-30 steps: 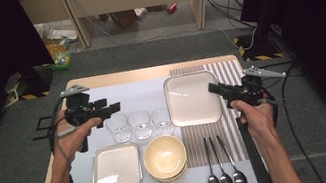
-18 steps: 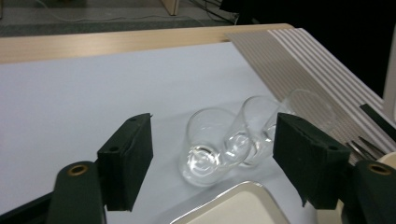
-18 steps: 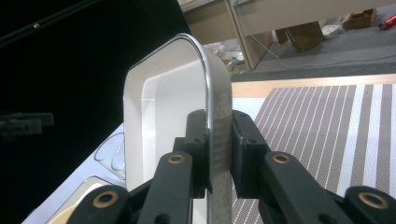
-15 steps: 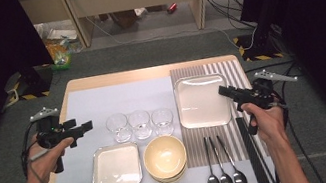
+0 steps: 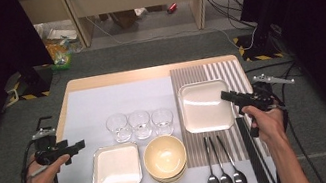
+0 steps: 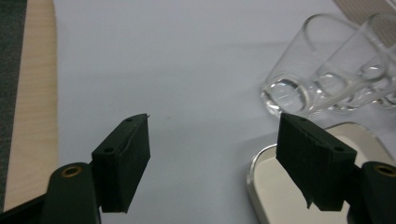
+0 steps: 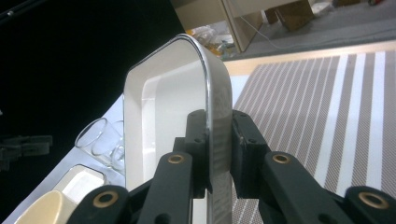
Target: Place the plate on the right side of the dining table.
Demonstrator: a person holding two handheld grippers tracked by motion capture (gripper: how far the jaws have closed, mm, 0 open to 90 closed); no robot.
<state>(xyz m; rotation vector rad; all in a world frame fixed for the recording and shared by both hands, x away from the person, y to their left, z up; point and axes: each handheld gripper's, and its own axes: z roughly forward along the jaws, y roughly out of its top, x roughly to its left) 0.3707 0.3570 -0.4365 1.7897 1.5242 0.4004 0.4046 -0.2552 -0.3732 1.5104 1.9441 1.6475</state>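
My right gripper [image 5: 226, 95] is shut on the right rim of a large white tray [image 5: 204, 107], held over the striped mat [image 5: 198, 72]. In the right gripper view both pads [image 7: 243, 140] press the tray's metal-edged rim [image 7: 217, 93]. My left gripper [image 5: 79, 146] hovers at the table's left side, left of a small white tray [image 5: 116, 168]. Its jaws have just been opening and stand open, with nothing between them [image 6: 212, 135]. Three clear glasses [image 5: 139, 123] stand in a row mid-table, and in the left gripper view these glasses [image 6: 289, 88] are ahead to the right.
A stack of cream bowls [image 5: 165, 157] sits beside the small tray. Three spoons [image 5: 225, 179] lie on the striped mat near the front edge, with a dark strip [image 5: 253, 156] to their right. A pale mat [image 5: 88, 109] covers the table's left part.
My left hand has dropped and pulled back left, away from the glasses, its jaws wider. The right hand has drawn the large tray slightly nearer and lower.
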